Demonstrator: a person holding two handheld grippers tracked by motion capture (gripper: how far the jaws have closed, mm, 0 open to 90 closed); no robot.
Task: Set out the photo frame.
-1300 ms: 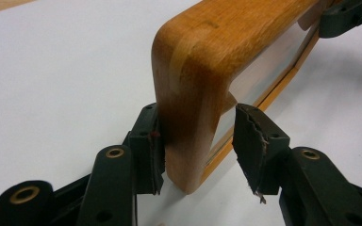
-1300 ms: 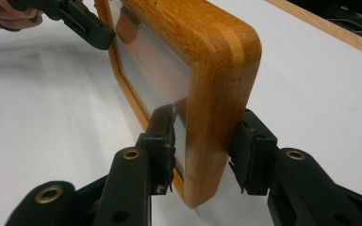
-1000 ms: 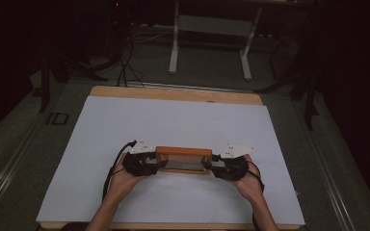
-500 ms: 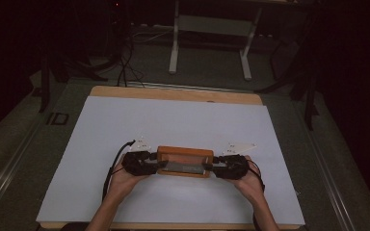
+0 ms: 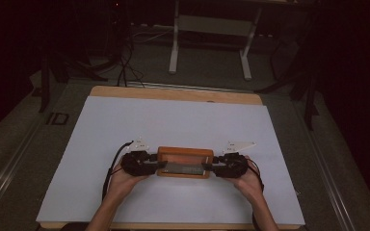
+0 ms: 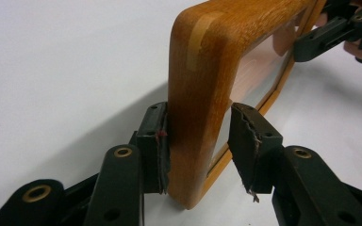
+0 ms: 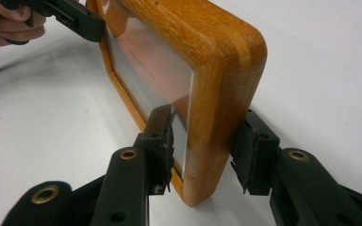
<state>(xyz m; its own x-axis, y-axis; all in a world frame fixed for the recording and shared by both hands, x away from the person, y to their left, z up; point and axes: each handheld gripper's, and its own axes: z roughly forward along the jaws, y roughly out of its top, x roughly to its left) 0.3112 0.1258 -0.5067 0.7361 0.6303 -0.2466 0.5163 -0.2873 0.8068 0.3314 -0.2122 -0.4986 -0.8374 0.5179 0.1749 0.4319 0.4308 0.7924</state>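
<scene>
Orange-brown wood makes up the picture frame (image 5: 183,162), a long rectangle with rounded corners, visible grain and a paler strip let into its edge, set around a glossy pane that throws back a reddish glare. It sits on the near half of the bench (image 5: 173,125), roughly central, held between both hands with its long side across.

The left tongs (image 6: 197,146) straddle the frame's left end: one frayed rubber pad (image 6: 161,153) lies against the wooden back, while the other jaw stands off the glass side with a clear gap, so they are not clamped. The right tongs (image 7: 202,150) bracket the opposite end the same way, the glass-side jaw touching or nearly touching the pane, the outer jaw a little apart from the wood; they too stand partly wide around the frame. The left hand (image 5: 125,175) and right hand (image 5: 245,179) come in from the near edge, forearms angled inward, tongs pointing at each other.

A white sheet covers the bench, leaving a wooden strip at the far edge. Beyond it, on the dim floor, stand white stand legs (image 5: 211,45) and loose dark cables (image 5: 125,67).
</scene>
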